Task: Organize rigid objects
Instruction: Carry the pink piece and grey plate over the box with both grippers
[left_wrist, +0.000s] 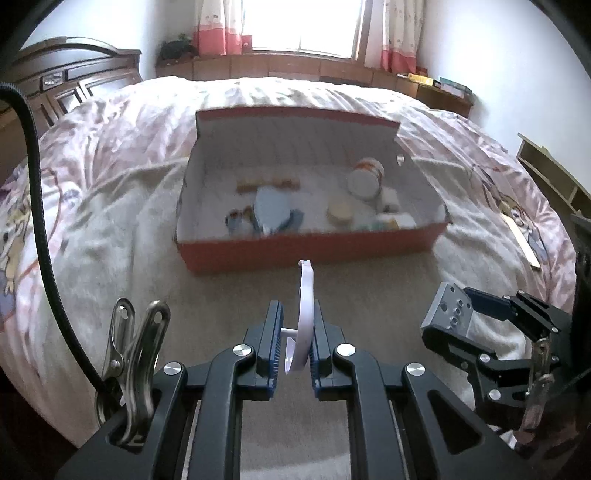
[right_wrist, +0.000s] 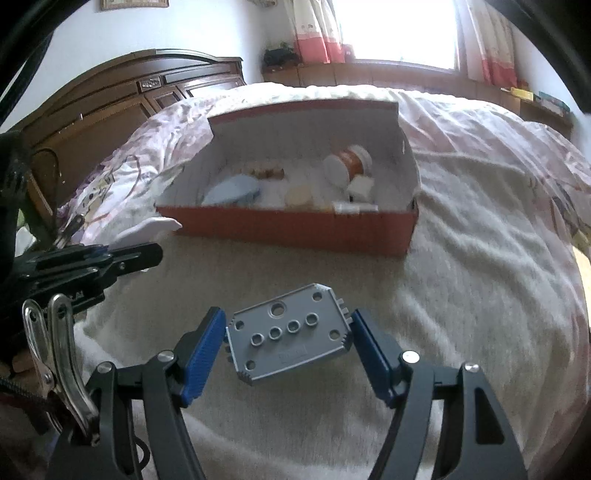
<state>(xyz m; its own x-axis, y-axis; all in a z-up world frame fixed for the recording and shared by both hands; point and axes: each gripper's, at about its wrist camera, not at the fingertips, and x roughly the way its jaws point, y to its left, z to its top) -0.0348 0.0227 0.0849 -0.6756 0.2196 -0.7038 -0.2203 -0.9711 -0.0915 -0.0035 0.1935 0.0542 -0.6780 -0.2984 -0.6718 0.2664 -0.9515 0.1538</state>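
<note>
A red cardboard box (left_wrist: 306, 251) with a white inside lies open on the bed, also in the right wrist view (right_wrist: 295, 230). It holds an orange-labelled jar (left_wrist: 365, 177), a pale blue lid (left_wrist: 271, 212), a round yellow tin (left_wrist: 340, 212) and other small items. My left gripper (left_wrist: 295, 345) is shut on a white plastic hook piece (left_wrist: 304, 314), held upright in front of the box. My right gripper (right_wrist: 288, 345) is shut on a grey metal plate with holes (right_wrist: 288, 338), held above the blanket; it also shows in the left wrist view (left_wrist: 448, 308).
A cream blanket (right_wrist: 461, 295) covers the near bed, with a pink patterned quilt (left_wrist: 110, 147) around it. A dark wooden headboard (right_wrist: 110, 96) stands at the left. A wooden shelf (left_wrist: 550, 173) and a flat wooden strip (left_wrist: 524, 240) are at the right edge.
</note>
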